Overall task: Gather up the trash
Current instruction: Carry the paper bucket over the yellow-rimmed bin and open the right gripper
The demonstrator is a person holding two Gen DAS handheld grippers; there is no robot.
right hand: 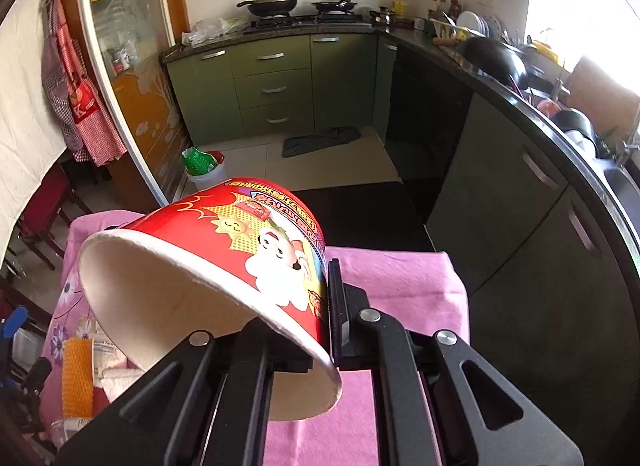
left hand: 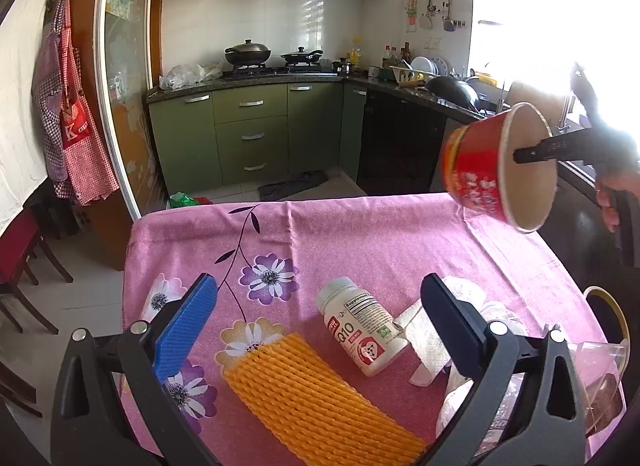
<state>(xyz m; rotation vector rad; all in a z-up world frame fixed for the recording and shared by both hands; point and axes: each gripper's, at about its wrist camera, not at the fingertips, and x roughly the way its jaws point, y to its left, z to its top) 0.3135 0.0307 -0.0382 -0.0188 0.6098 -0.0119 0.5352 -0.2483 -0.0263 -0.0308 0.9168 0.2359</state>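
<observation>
A red paper noodle cup (right hand: 240, 234) hangs tilted in the air over the table's far right corner. My right gripper (right hand: 327, 306) is shut on its wall, one finger inside and one outside. The left wrist view shows the same cup (left hand: 476, 169) at the upper right, with a black finger of the right gripper (left hand: 520, 153) across its mouth. My left gripper (left hand: 318, 284) stands open low over the pink flowered tablecloth (left hand: 360, 234), holding nothing. Between its fingers lie an orange foam net (left hand: 320, 398), a white supplement bottle (left hand: 364, 330) on its side and a white tissue (left hand: 424, 338).
Clear plastic packaging (left hand: 600, 382) lies at the table's right edge. A white bin with a green bag (right hand: 200, 163) stands on the floor beyond the table. Dark cabinets and a counter (right hand: 520, 169) run along the right. A red chair (left hand: 16, 250) stands at the left.
</observation>
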